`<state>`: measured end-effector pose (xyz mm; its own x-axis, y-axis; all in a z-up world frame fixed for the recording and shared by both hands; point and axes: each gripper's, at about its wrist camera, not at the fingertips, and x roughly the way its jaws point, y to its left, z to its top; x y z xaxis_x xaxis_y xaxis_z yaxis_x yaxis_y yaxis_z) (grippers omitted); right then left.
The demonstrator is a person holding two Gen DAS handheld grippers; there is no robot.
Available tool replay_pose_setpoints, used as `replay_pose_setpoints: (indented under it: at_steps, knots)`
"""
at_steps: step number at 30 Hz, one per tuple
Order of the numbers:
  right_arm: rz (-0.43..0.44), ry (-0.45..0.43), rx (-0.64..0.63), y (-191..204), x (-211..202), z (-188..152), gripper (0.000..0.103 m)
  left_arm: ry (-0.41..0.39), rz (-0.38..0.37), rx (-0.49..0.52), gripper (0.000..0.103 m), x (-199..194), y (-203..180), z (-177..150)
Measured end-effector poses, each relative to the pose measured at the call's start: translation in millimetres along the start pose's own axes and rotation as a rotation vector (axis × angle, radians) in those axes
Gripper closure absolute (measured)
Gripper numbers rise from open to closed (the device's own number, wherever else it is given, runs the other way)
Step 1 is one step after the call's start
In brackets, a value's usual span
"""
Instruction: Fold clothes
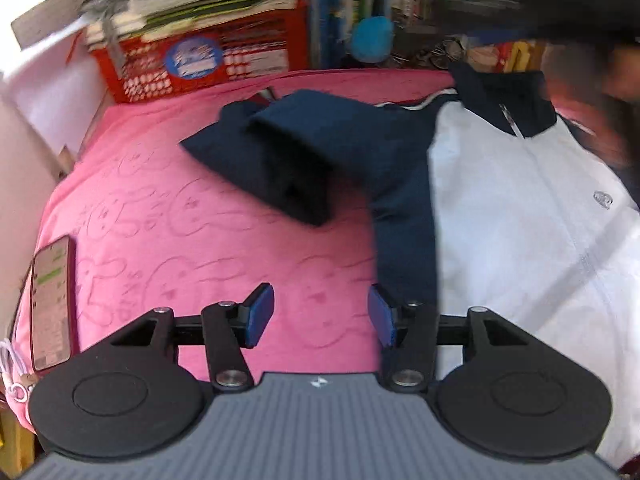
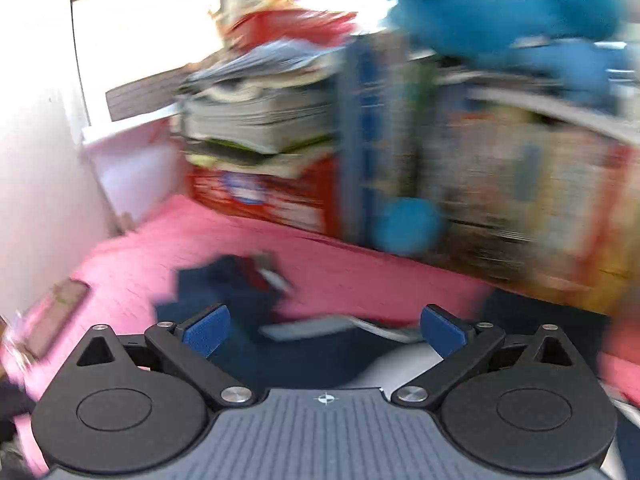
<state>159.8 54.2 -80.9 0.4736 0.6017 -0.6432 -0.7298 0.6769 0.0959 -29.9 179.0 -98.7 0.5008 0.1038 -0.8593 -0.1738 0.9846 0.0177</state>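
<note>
My right view is smeared with motion blur, so most of it is hard to read: the stack of books [image 2: 256, 116] and the red crate [image 2: 280, 196] under it are streaks, and the shelf [image 2: 520, 184] to their right is a wash of colour. Something bright blue [image 2: 520, 4] at the top I cannot identify. The jacket [image 2: 248, 300] shows there only as a dark navy patch with a pale strip, running under my right claw [image 2: 325, 332] and hidden by its body below.

The left view is sharper. The jacket [image 1: 520, 208] lies on the pink blanket [image 1: 192, 208], its white front cut off by the right edge, its navy collar zipped up. One navy sleeve [image 1: 296, 160] is folded across the blanket toward the left, its cuff doubled over. A dark blurred shape [image 1: 540, 4] crosses the top right corner; I cannot tell what it is. A phone [image 1: 52, 304] lies at the blanket's left edge, with a white cable beside it partly out of frame.

My left claw [image 1: 322, 316] is spread, its blue pads apart over bare blanket, holding nothing; the right-hand pad [image 1: 382, 316] sits just beside the jacket's navy side panel, and whether it touches I cannot tell. My right claw is spread wider, empty, above the navy cloth.
</note>
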Motion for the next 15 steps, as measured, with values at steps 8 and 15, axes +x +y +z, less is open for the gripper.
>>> replay_pose_setpoints:
  at_steps: [8, 15]
  knots:
    - [-0.059, 0.290, 0.146, 71.6, 146.9, 14.7, 0.080, 0.027, 0.041, -0.082, 0.046, 2.1, 92.0, -18.6]
    - [-0.011, 0.077, 0.284, 58.8, 50.7, 8.0, 0.090, -0.035, -0.009, -0.201, 0.045, 27.8, 143.7, 30.5]
